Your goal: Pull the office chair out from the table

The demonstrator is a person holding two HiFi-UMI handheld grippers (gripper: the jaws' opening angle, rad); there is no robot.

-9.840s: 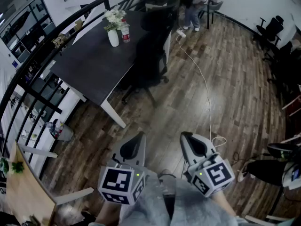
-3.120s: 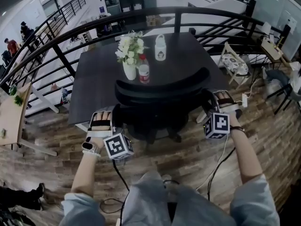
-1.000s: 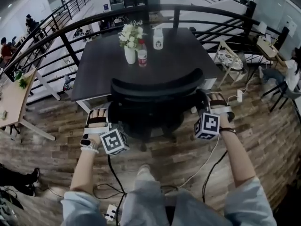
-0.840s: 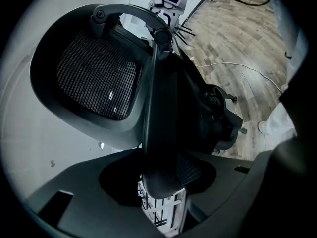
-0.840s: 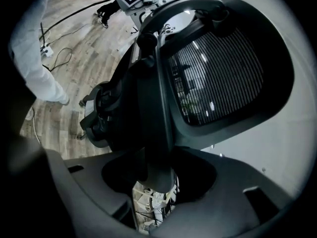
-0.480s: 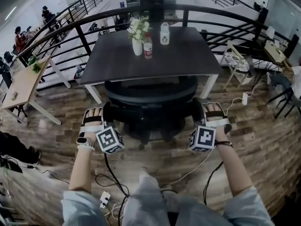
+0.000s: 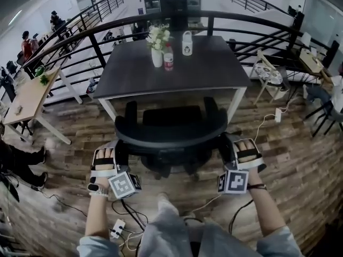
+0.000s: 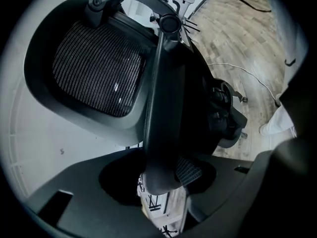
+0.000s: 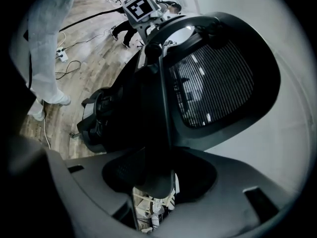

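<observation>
Left tongs (image 7: 121, 150) and right tongs (image 7: 225, 148) each clamp the office chair (image 7: 171, 128) — by its backrest.

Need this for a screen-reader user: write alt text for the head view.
A person stands behind a black office chair, the left tongs and right tongs gripping the two sides of its backrest. Beyond it, a dark table holds a vase of flowers, a bottle and a white container.

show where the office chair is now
Head view, centre: the office chair stands just in front of the dark table, its backrest gripped between the left gripper and right gripper.
</observation>
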